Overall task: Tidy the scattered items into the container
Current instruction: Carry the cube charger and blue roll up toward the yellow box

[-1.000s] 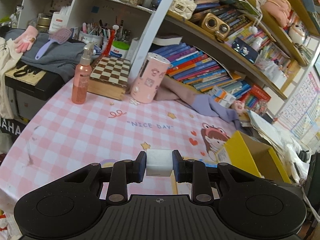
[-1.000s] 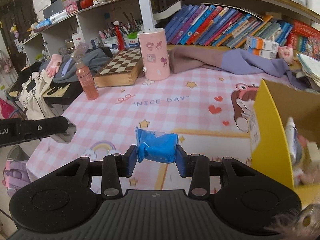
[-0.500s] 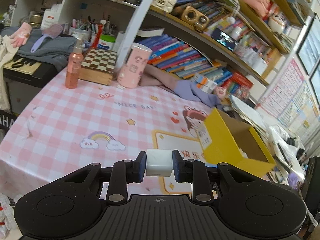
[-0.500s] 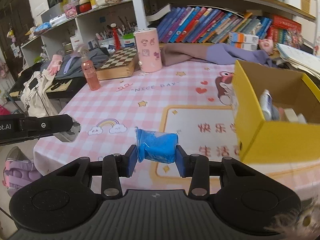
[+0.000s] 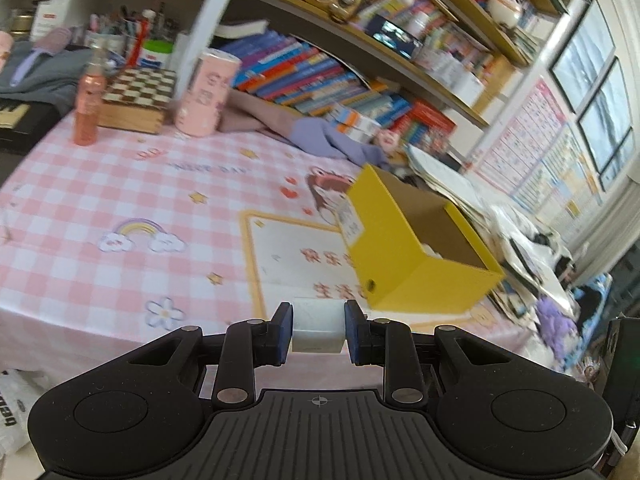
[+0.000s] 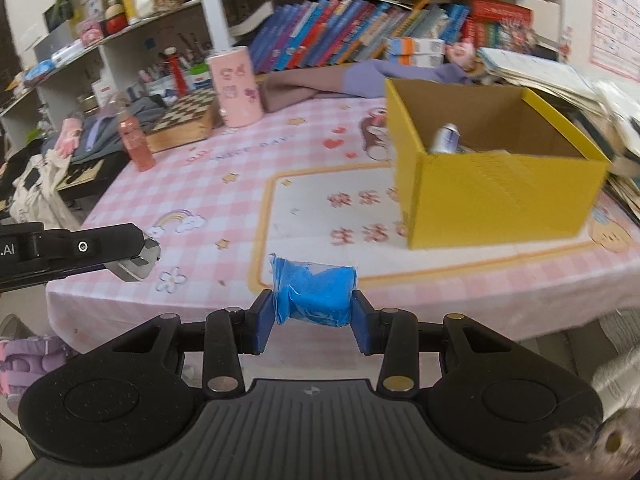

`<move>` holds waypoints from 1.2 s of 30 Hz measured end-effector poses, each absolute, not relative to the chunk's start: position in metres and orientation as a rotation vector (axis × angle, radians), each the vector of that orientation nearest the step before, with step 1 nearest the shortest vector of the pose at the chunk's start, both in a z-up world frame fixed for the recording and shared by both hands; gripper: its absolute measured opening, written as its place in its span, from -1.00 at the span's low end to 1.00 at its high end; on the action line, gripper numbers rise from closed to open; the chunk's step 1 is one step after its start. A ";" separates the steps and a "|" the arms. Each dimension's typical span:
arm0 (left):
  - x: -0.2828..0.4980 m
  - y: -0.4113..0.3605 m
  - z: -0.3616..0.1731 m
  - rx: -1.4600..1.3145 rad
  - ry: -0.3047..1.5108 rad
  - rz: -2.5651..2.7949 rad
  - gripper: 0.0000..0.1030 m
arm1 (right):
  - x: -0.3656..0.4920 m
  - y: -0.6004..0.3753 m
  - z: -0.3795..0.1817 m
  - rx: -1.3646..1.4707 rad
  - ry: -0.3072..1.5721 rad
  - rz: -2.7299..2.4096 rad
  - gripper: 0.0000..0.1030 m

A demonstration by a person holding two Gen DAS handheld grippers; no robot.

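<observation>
The left gripper (image 5: 318, 330) holds a small white block (image 5: 317, 325) between its pads, at the lower centre of its frame. The right gripper (image 6: 314, 322) is clamped on a blue wrapped packet (image 6: 313, 295) (crumpled plastic). The yellow box (image 6: 500, 190) stands open on the pink checked tablecloth (image 6: 224, 184), at the right of both frames, with a small can (image 6: 446, 138) inside.

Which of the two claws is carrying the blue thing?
The right gripper: its pads pinch a crinkly blue packet. The left gripper holds a small white block instead.
</observation>
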State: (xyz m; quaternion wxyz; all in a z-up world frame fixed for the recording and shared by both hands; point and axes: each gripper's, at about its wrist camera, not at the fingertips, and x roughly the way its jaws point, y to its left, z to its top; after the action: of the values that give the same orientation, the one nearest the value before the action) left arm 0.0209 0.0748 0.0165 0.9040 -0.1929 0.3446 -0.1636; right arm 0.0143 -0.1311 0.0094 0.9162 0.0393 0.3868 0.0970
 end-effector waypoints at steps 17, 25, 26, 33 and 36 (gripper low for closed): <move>0.030 0.020 0.015 -0.340 0.759 -0.520 -0.50 | -0.014 -0.182 0.011 0.148 0.798 0.026 -0.27; 0.042 -0.011 0.011 -0.321 0.793 -0.601 -0.50 | -0.021 -0.208 0.011 0.175 0.801 -0.053 -0.27; 0.043 -0.015 0.010 -0.318 0.796 -0.608 -0.50 | -0.021 -0.210 0.011 0.178 0.801 -0.061 -0.27; 0.054 -0.033 0.011 -0.295 0.805 -0.646 -0.50 | -0.016 -0.227 0.011 0.196 0.800 -0.096 -0.27; 0.059 -0.039 0.011 -0.287 0.810 -0.657 -0.50 | -0.013 -0.233 0.011 0.201 0.801 -0.103 -0.27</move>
State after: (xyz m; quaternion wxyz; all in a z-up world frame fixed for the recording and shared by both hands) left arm 0.0591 -0.0394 0.0109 0.8574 -0.1364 0.3854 -0.3128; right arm -0.0125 -0.2331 0.0105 0.9146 0.0976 0.3891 -0.0500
